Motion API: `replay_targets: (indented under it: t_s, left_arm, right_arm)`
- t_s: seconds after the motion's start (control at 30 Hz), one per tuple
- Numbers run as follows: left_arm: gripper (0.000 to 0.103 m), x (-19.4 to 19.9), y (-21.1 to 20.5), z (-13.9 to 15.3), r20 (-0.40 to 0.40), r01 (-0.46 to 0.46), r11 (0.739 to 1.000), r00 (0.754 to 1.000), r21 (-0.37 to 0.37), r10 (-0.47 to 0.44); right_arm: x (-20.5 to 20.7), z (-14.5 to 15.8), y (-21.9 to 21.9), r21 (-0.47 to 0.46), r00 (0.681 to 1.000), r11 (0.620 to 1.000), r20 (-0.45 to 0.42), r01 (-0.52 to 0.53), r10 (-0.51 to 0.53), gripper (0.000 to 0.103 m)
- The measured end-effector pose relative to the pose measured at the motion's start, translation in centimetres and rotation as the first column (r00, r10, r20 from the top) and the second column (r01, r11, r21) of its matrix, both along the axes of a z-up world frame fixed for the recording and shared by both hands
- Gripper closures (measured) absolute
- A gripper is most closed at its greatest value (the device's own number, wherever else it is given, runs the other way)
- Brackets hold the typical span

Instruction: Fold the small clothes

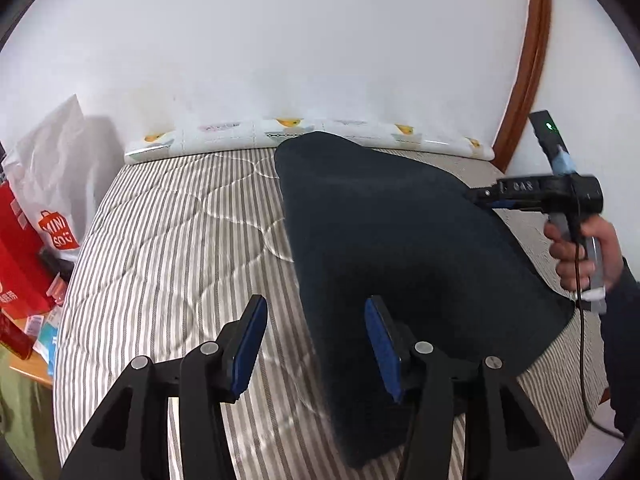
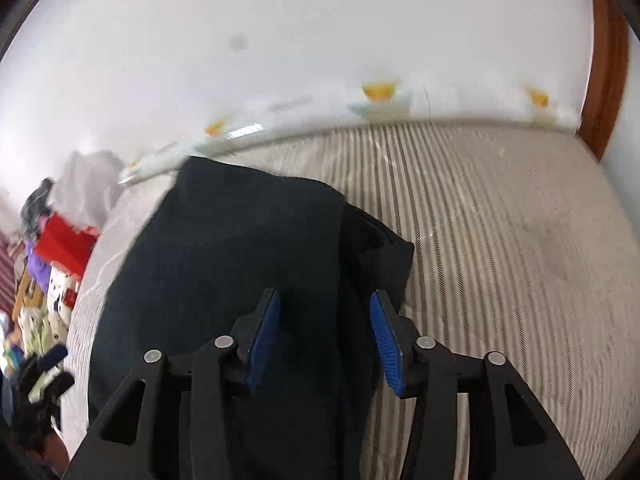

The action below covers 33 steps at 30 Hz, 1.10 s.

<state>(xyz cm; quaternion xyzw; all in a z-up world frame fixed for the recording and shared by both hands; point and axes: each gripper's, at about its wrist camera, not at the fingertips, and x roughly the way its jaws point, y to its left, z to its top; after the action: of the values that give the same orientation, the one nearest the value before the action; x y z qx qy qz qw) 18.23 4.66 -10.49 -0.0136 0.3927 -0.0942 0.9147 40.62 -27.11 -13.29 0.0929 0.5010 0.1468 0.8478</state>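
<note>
At the bottom of the left wrist view, the left gripper has its jaws apart, over the edge of a dark garment lying on the striped bed. In the right wrist view, the right gripper likewise has its jaws apart above the garment, whose folded waistband shows only here. The left view alone shows that gripper from outside at frame right, marked "048", in a hand. At left, a white bag reads "MINISO". A tile strip runs along the far wall.
</note>
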Motion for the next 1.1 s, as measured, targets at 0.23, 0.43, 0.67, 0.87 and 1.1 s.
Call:
replay_targets:
  t_s: [0.23,0.43,0.67,0.87,1.1]
  left_arm:
    - [0.054,2.3,-0.3,-1.7,-0.038,0.021,0.999,0.999,-0.024,-0.022]
    - [0.054,2.3,-0.3,-2.0,-0.052,0.016,0.999,0.999,-0.031,-0.018]
    - [0.050,-0.4,0.5,-2.1,-0.058,0.011,0.999,0.998,-0.049,-0.014]
    - [0.050,-3.1,0.8,-1.9,-0.067,0.007,0.997,0.998,-0.075,-0.012]
    - [0.050,-5.1,0.4,-2.5,-0.071,-0.010,0.998,0.997,-0.058,0.006]
  right_arm:
    - [0.1,0.6,-0.5,0.064,0.993,0.996,0.095,-0.069,0.063,0.095]
    - [0.2,-1.3,-1.1,0.054,0.999,0.998,0.017,-0.039,0.038,0.091]
    - [-6.8,1.4,-3.3,0.018,0.996,1.000,0.090,-0.022,0.021,0.047]
    - [-11.3,-2.0,-4.5,0.128,1.000,0.992,0.012,-0.006,0.005,0.037]
    - [-9.8,-6.1,-4.7,0.344,0.995,0.939,-0.096,0.035,-0.002,0.062]
